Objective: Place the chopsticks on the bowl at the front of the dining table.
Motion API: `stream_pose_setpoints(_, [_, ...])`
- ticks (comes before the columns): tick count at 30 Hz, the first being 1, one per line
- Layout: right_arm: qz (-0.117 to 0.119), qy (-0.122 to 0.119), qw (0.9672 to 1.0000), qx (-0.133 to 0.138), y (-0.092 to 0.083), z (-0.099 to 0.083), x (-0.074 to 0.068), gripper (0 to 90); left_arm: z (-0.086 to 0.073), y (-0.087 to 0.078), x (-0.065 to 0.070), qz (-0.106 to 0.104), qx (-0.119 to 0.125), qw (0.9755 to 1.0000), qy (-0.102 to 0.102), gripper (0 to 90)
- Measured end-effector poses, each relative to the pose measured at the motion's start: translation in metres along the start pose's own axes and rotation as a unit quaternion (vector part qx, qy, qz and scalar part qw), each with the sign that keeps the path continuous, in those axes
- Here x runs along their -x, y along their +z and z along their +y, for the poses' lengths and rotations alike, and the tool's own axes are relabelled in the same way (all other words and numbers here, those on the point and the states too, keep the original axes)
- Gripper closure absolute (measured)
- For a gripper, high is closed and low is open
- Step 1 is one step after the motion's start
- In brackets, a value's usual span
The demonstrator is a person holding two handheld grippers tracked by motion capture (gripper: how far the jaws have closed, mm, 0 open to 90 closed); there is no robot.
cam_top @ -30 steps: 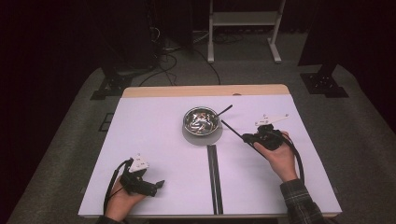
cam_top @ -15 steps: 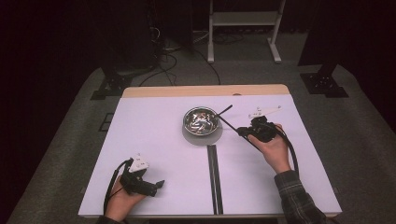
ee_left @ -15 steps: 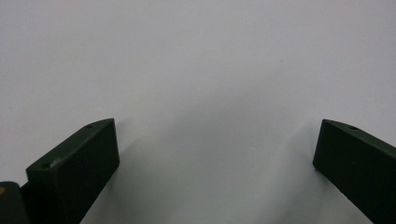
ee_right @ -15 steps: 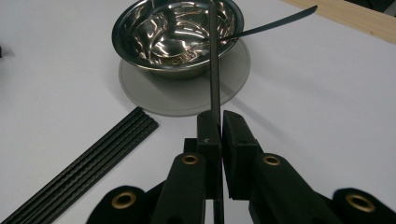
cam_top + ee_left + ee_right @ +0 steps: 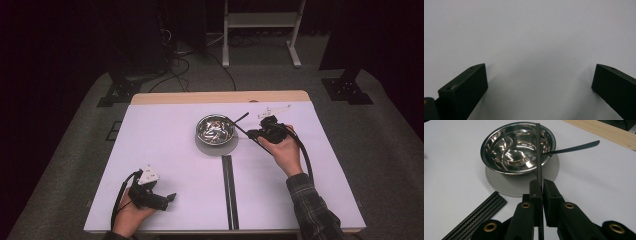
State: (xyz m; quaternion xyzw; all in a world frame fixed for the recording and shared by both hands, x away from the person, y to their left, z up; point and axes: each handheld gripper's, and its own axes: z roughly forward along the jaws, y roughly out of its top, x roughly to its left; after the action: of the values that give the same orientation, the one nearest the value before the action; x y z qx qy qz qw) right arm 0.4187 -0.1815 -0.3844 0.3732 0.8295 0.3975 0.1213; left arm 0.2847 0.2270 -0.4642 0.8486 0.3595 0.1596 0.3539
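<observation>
One steel bowl [image 5: 517, 146] sits on one grey disc [image 5: 524, 187], a single dark-handled spoon [image 5: 564, 148] resting inside it. The right gripper [image 5: 539, 188] is clenched on one black chopstick [image 5: 538, 152] held over the bowl's rim. The left gripper [image 5: 539, 80] lies released on the white table [image 5: 165, 150]

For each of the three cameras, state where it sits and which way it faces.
High view: above the near edge, looking forward and down on the table; both hands show.
Left gripper view: on the left claw, facing bare tabletop.
Right gripper view: on the right claw, shut on a black stick, facing the bowl.
Shared: bowl, high and right views.
</observation>
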Motion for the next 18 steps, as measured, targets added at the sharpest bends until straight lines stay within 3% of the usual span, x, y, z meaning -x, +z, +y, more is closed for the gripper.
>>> stream_pose_setpoints(18, [0.008,-0.004,0.9999,-0.005,0.023,0.023,0.0,85.4,0.0,0.0,0.0,0.0,0.001,1.0,0.0,0.0])
